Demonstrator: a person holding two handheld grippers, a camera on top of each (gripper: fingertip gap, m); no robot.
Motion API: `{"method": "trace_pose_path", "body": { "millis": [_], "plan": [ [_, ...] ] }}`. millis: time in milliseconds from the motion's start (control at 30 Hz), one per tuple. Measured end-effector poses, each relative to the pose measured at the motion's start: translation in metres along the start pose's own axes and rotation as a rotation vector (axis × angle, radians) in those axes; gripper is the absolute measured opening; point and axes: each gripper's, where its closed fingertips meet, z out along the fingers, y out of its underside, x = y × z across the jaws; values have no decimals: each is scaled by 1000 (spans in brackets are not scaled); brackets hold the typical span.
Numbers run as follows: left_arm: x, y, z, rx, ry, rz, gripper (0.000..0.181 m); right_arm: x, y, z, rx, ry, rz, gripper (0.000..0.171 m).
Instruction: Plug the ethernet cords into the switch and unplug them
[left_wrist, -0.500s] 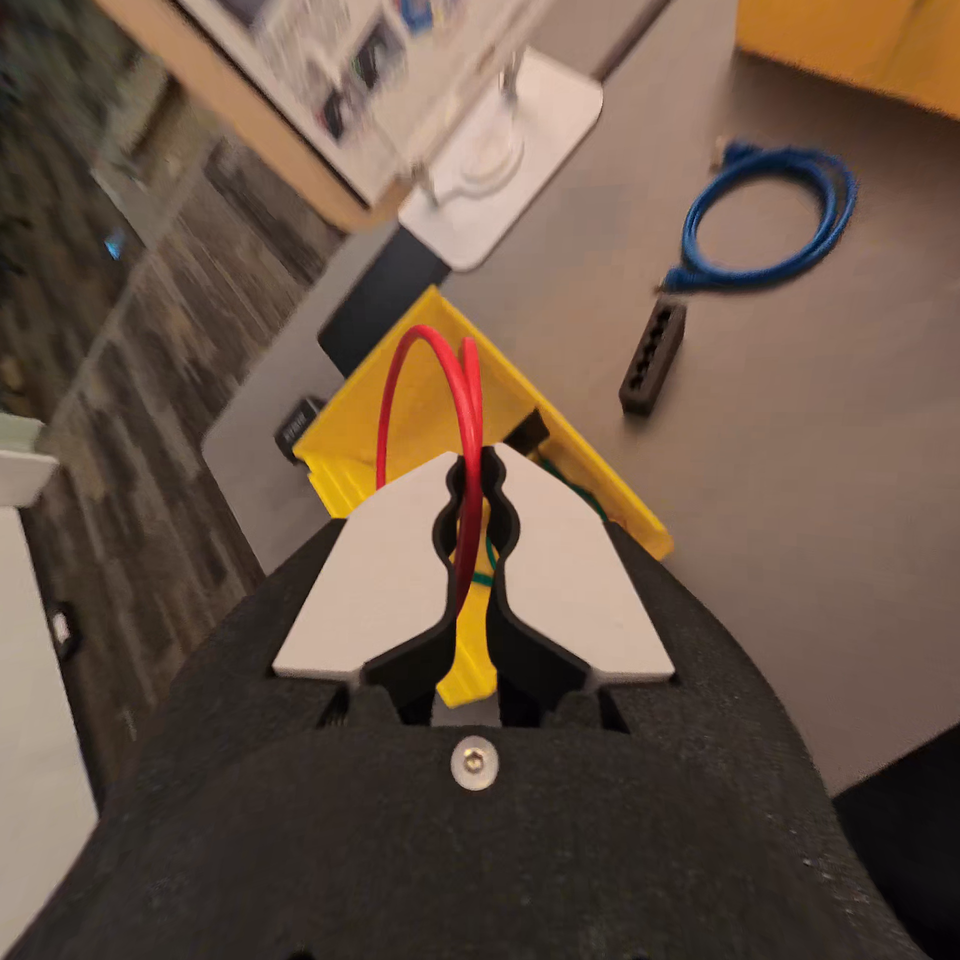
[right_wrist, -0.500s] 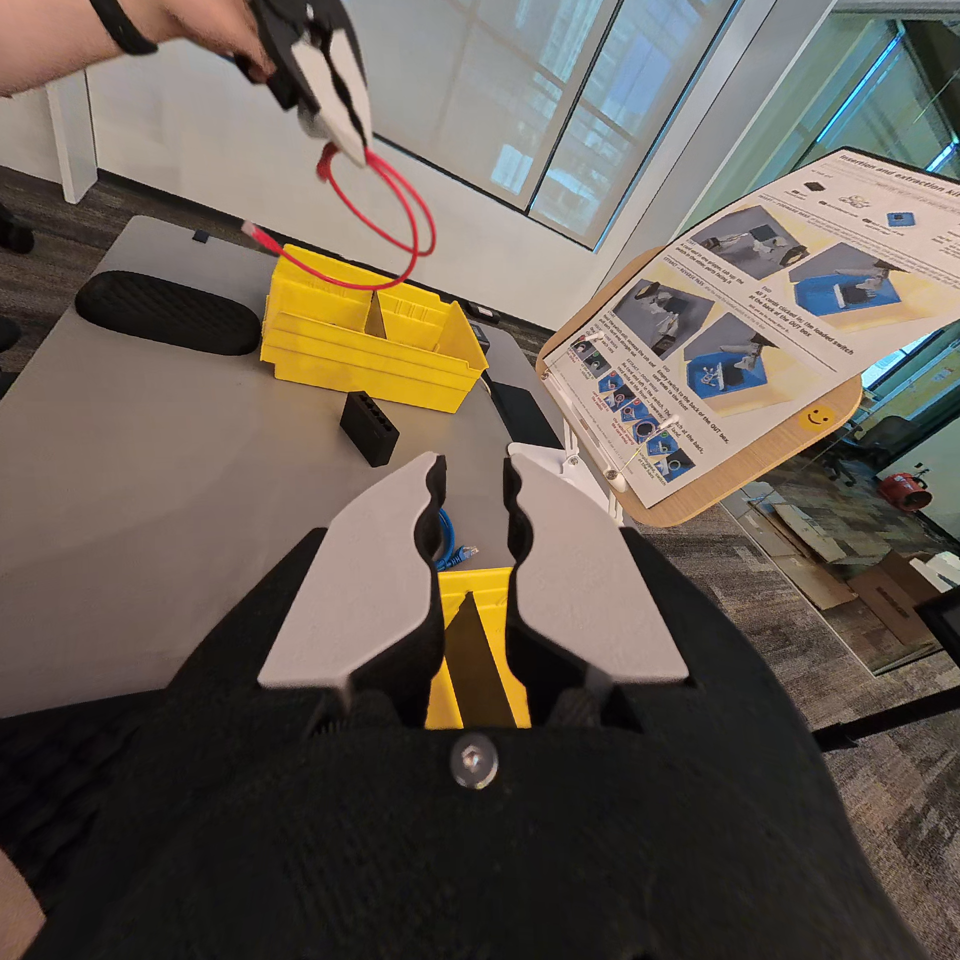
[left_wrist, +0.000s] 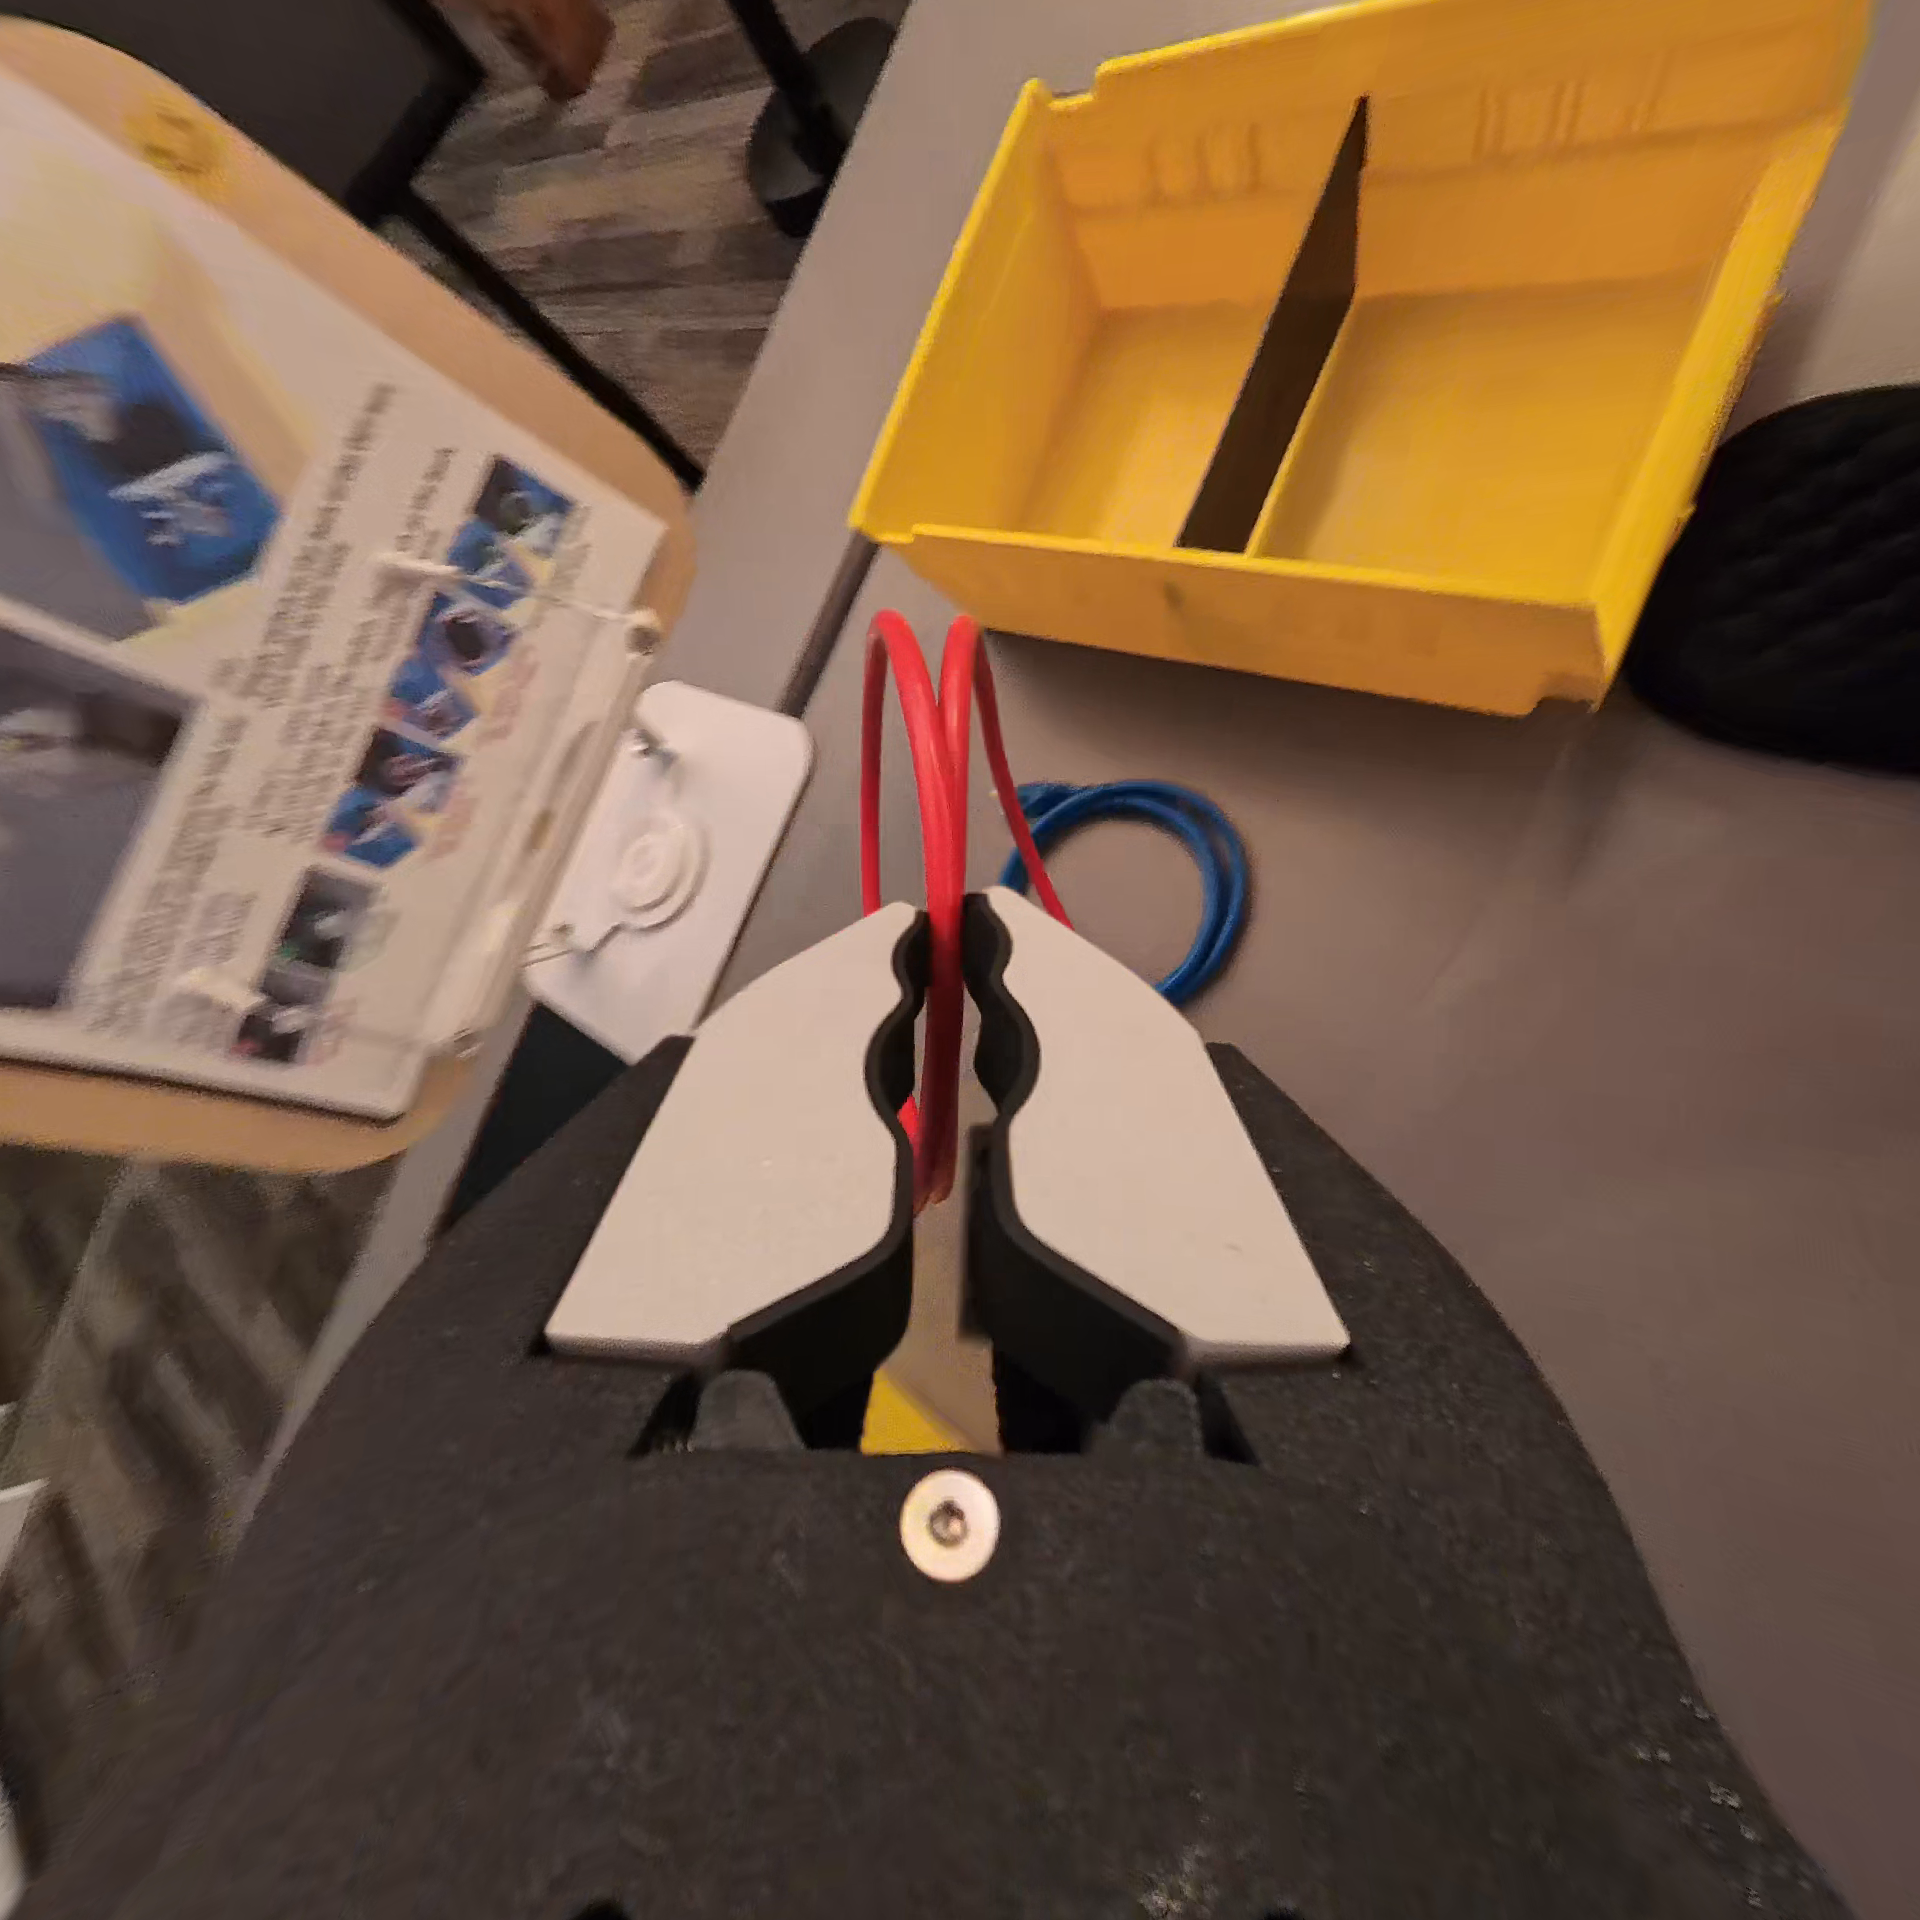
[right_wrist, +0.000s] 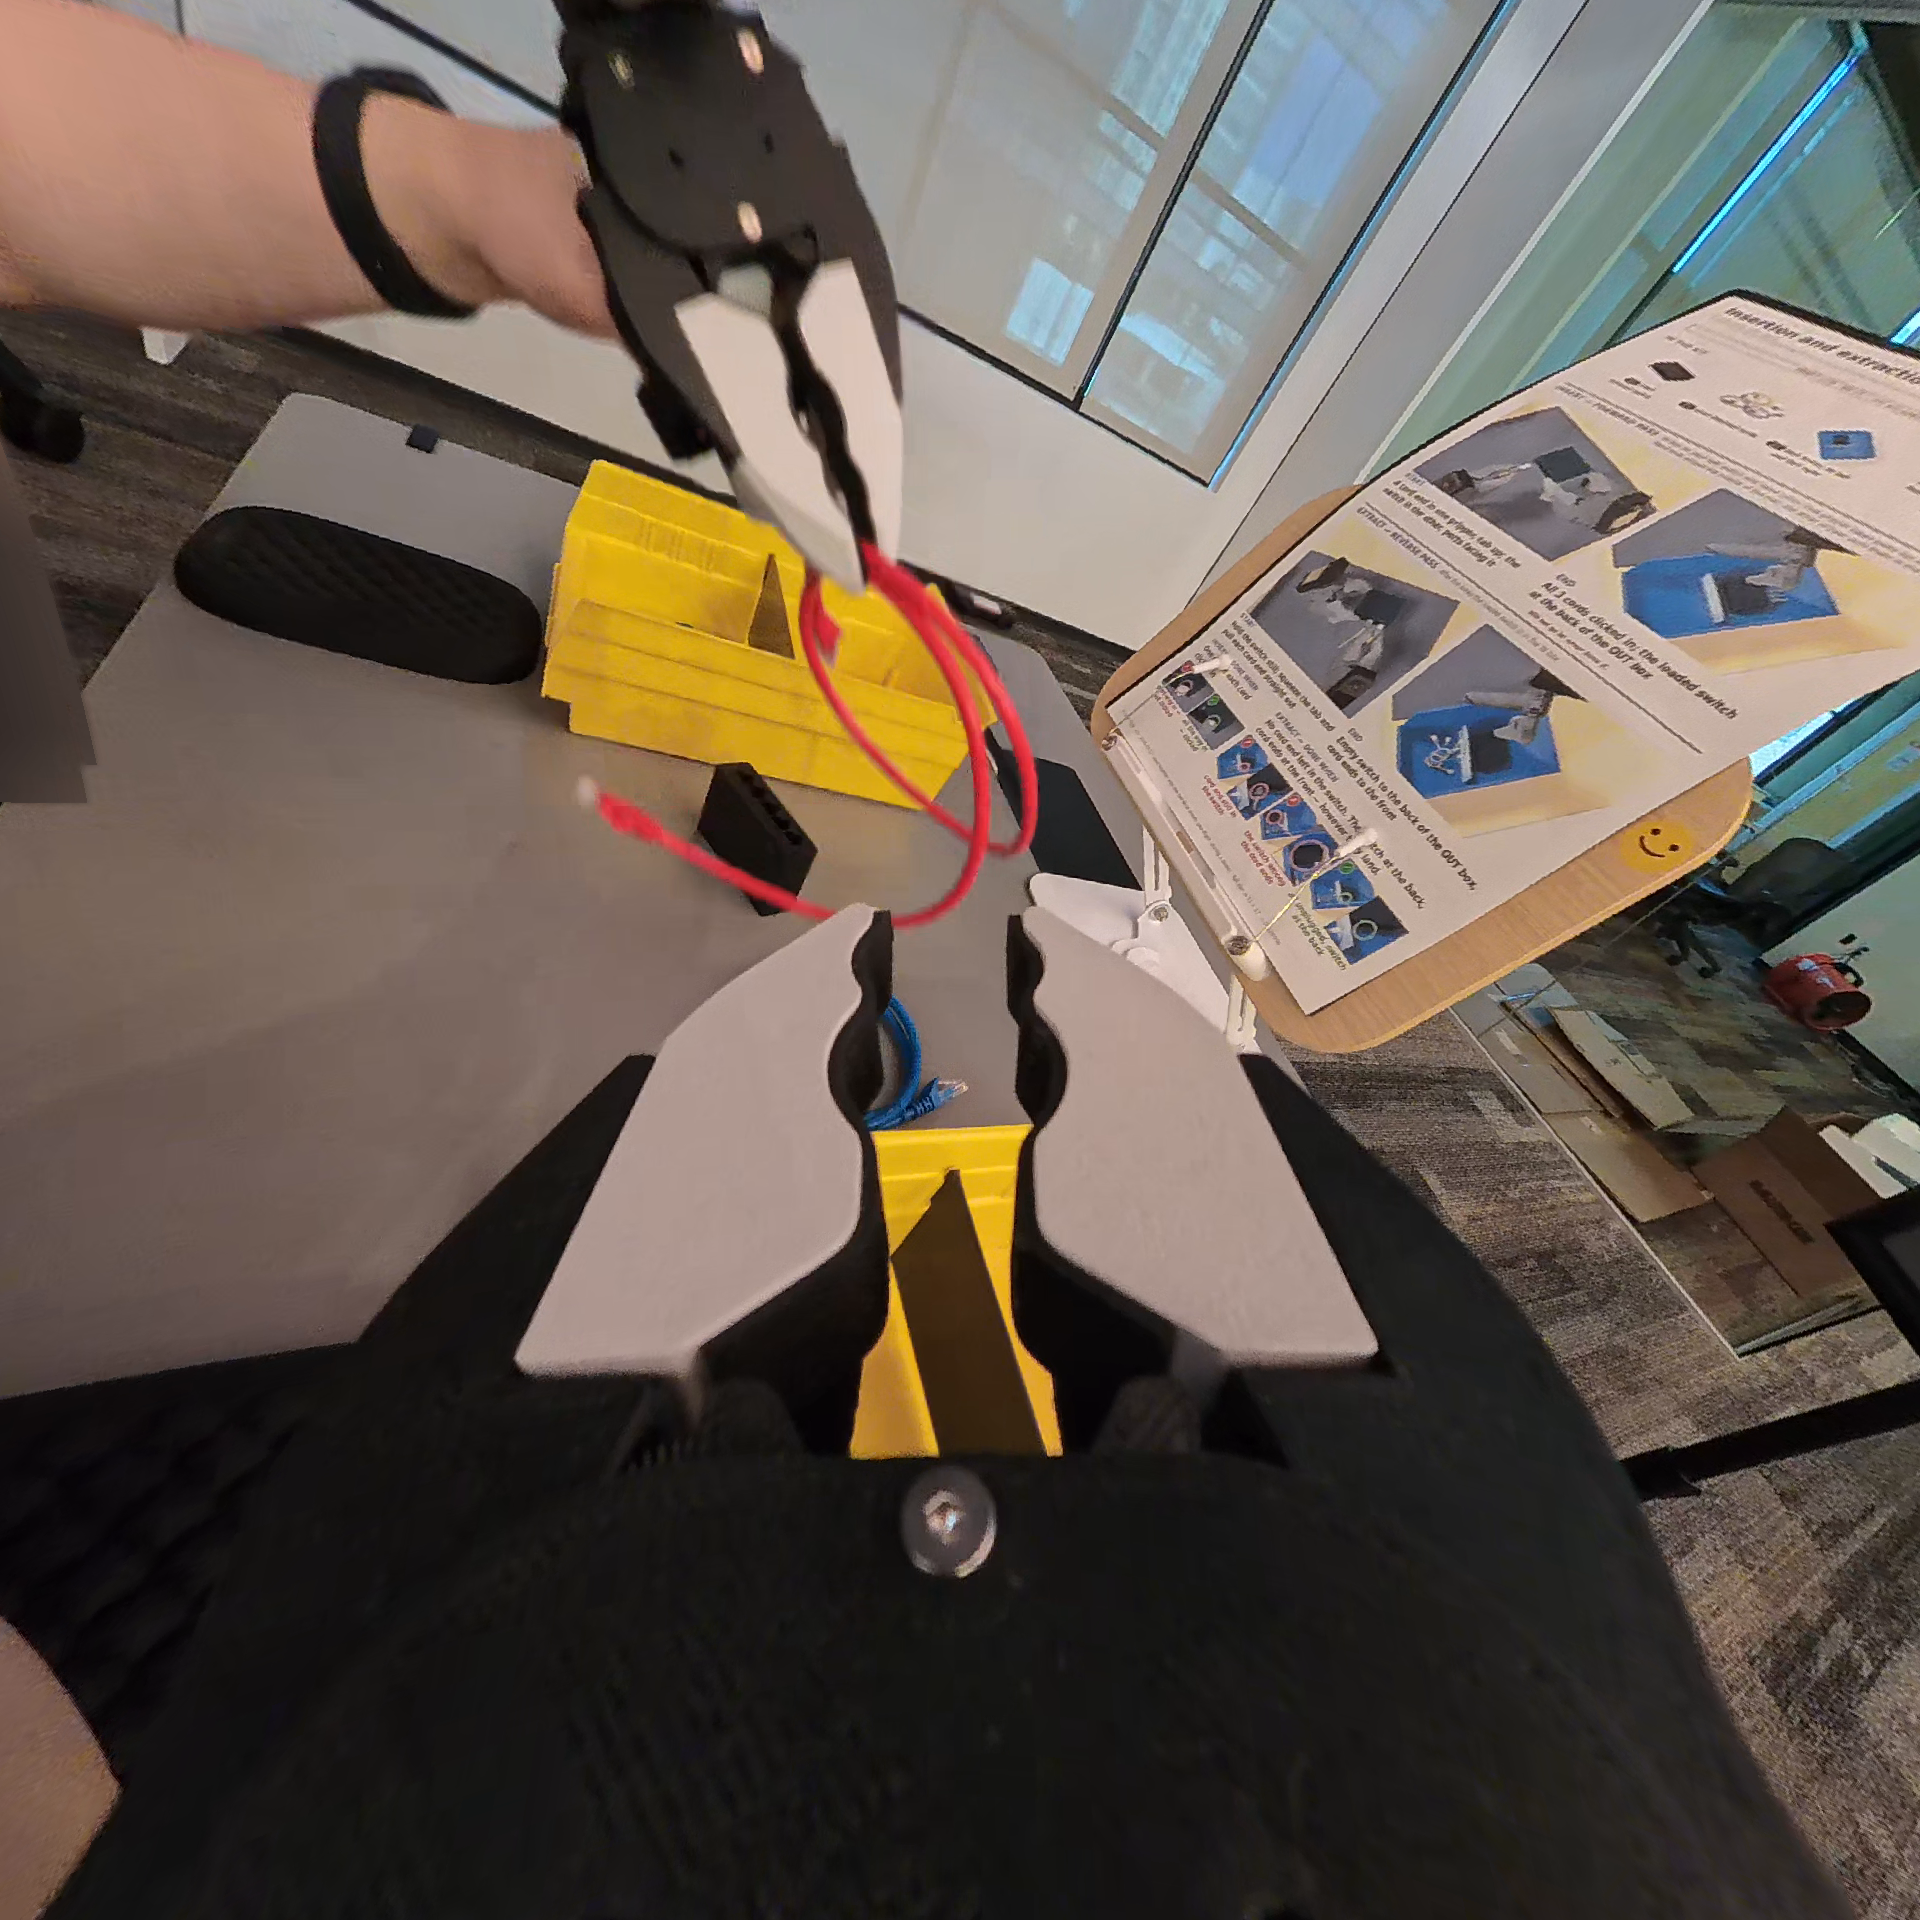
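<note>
**Inspector A:** Starting with the left hand-held gripper (left_wrist: 943, 920): it is clenched on the red ethernet cord (left_wrist: 940, 790), held up in the air above the grey worktop (left_wrist: 1507, 1039). The cord's loops hang below the tips, and one plug end (right_wrist: 621, 810) trails down close to the worktop, just beside the switch.

**Inspector B:** Confirmed from the other side. The person's hand (right_wrist: 468, 223), with a black band at the wrist, carries that gripper. And the right one?

**Inspector A:** The right hand-held gripper (right_wrist: 943, 925) is released, fingers apart, nothing between them. It hangs low over a yellow bin (right_wrist: 951, 1153) at the near edge.

**Inspector B:** Location of the switch?

**Inspector A:** The black switch (right_wrist: 756, 836) lies on the worktop, ports facing up, near the front of the second yellow bin (right_wrist: 675, 675). No cord sits in its ports.

**Inspector B:** Other cords?

**Inspector A:** A blue ethernet cord (left_wrist: 1184, 883) lies coiled on the worktop, between the near bin and the switch, apart from both grippers.

**Inspector B:** Surroundings?

**Inspector A:** A printed instruction sheet (right_wrist: 1475, 727) on a tilted wooden board stands off the worktop's edge on a white base. A black padded rest (right_wrist: 353, 592) lies beside the far bin.
</note>
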Motion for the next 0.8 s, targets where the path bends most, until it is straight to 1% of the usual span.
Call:
{"method": "trace_pose_path", "body": {
  "millis": [67, 167, 233, 300, 400, 467, 633, 700, 767, 800],
  "plan": [
    [14, -1, 31, 13, 61, -39, 6, 0, 0, 1, -3, -3, -2, 22],
    [29, 16, 76, -31, 90, -43, 6, -1, -1, 3, -3, -7, -8, 22],
    [41, 28, 101, -40, 108, -69, 6, -1, -1, 4, -2, -10, -8, 22],
    [51, 39, 117, -44, 117, -87, 7, -1, 0, 4, -1, -10, -8, 22],
    [67, 42, 121, 4, 164, -118, 6, 0, 1, 2, 4, -8, -2, 22],
    [82, 51, 121, -27, 205, -99, 7, 2, 1, 1, 11, -4, 3, 22],
    [95, 88, 128, -168, 102, 84, 7, 2, 2, 0, 11, -3, 7, 22],
    [98, 95, 128, -182, 78, 128, 7, 1, 1, 1, 10, -6, 6, 22],
    [102, 101, 126, -197, 75, 156, 10, 0, 1, 3, 7, -13, 2, 22],
    [108, 106, 126, -212, 95, 156, 14, -1, 1, 4, 4, -16, 2, 22]
  ]
}}
